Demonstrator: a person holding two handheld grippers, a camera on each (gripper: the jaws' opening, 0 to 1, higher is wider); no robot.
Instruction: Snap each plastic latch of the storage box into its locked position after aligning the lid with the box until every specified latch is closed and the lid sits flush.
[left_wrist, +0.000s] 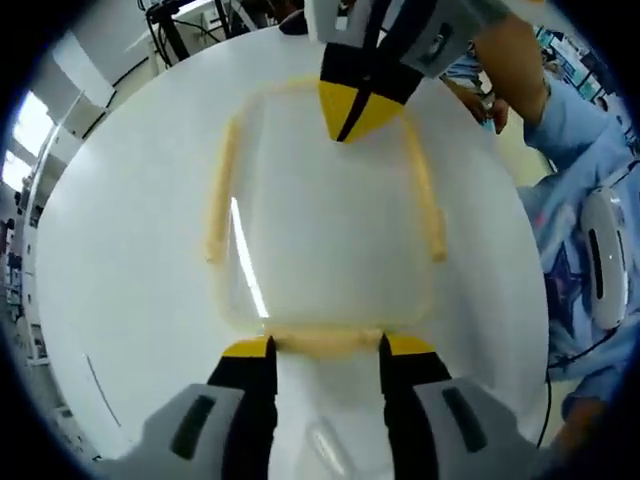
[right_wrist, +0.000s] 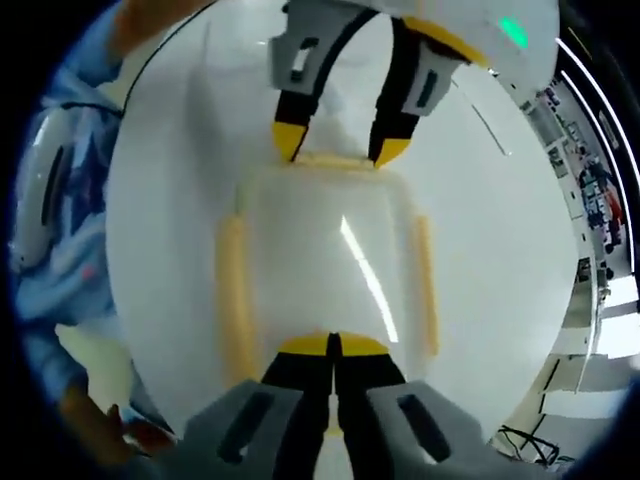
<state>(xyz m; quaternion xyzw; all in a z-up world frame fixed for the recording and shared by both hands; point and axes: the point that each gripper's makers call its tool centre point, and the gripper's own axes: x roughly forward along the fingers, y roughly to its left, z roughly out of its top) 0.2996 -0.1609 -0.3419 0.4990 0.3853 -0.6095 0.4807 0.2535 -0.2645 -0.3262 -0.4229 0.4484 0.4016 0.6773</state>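
Clear storage box (left_wrist: 330, 240) with pale yellow latches sits mid round white table (left_wrist: 130, 300), lid on. Left gripper (left_wrist: 327, 346) at one short end, jaws spread apart, tips flanking that end's latch (left_wrist: 325, 342). Right gripper (right_wrist: 331, 345) at the opposite end, jaws pressed together over the lid edge. Side latches (right_wrist: 233, 300) lie along both long sides

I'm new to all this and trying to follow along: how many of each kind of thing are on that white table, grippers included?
Storage box with lid: 1
Yellowish latches on the box: 4, at the left gripper, at the right gripper, and one on each long side
Grippers: 2, the left gripper and the right gripper
Total: 7
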